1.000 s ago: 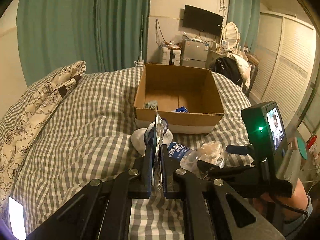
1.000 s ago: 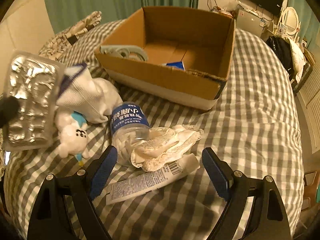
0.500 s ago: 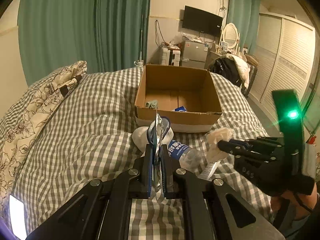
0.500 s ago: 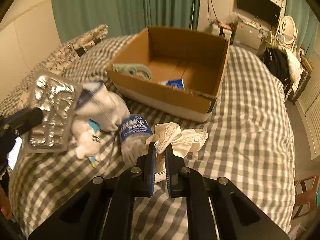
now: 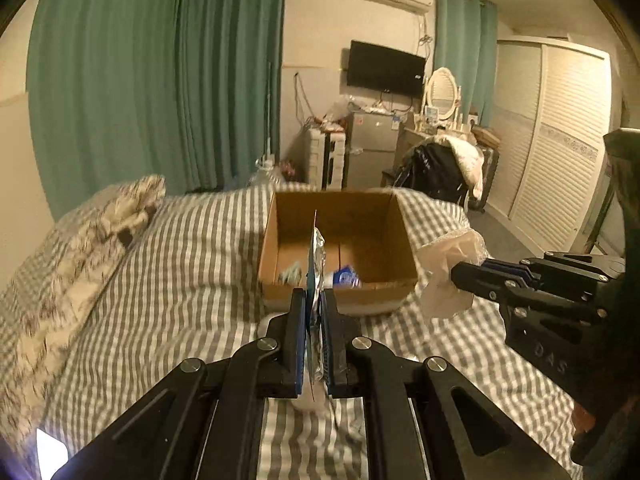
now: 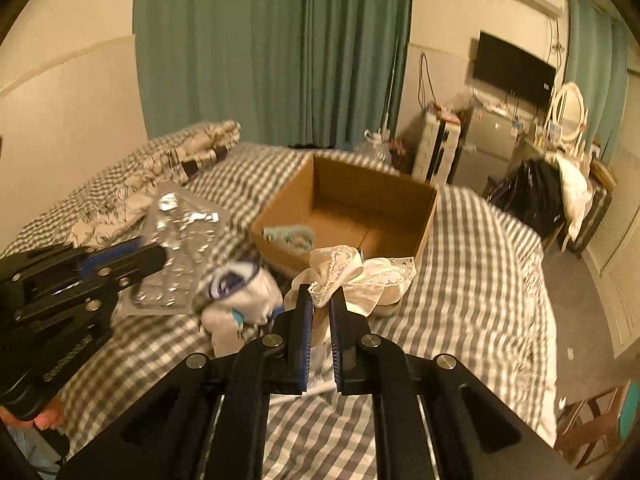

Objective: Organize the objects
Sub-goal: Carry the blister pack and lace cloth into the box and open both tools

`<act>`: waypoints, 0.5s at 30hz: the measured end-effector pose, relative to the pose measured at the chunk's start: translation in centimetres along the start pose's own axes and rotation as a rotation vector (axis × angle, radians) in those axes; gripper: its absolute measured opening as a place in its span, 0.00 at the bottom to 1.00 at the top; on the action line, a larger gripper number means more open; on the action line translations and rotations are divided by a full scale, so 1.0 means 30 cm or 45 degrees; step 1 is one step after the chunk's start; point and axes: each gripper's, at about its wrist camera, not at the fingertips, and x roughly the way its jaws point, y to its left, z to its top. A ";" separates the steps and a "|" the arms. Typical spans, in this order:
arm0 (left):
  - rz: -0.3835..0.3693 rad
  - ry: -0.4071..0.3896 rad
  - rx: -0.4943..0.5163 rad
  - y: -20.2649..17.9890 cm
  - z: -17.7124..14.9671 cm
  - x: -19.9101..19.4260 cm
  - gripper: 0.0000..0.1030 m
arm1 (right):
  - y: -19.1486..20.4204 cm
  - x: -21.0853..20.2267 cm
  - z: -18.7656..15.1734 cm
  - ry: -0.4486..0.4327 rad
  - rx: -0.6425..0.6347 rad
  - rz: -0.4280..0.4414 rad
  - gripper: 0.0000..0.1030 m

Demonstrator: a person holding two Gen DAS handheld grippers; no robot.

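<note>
An open cardboard box (image 5: 280, 236) stands on the checked bed, also in the right wrist view (image 6: 428, 216); a pale green item (image 6: 290, 236) and a blue-white item (image 5: 346, 276) lie inside. My left gripper (image 5: 314, 300) is shut on a silver blister pack (image 5: 318, 256), held edge-on in front of the box; the pack (image 6: 180, 248) shows flat in the right wrist view. My right gripper (image 6: 320, 304) is shut on a white lace cloth (image 6: 360, 276) lifted off the bed; from the left wrist view the cloth (image 5: 448, 272) hangs beside the box's right corner.
A white and blue sock bundle with a small plush toy (image 6: 240, 296) lies on the bed below the grippers. A floral pillow (image 5: 100, 232) lies at the left. A chair with dark clothes (image 6: 536, 196), a fridge and a wardrobe stand beyond the bed.
My right gripper shut on the lace cloth and lifted it off the bed toward the box. My left gripper rose with the blister pack, closer to the box.
</note>
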 end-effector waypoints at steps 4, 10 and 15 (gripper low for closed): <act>0.001 -0.039 0.044 -0.013 0.097 0.017 0.07 | -0.011 -0.039 0.080 -0.054 -0.029 -0.030 0.08; -0.019 -0.055 0.069 -0.011 0.223 0.093 0.07 | -0.052 -0.037 0.201 -0.117 -0.044 -0.061 0.08; -0.010 -0.026 0.098 -0.020 0.305 0.220 0.07 | -0.104 0.020 0.290 -0.144 -0.037 -0.076 0.08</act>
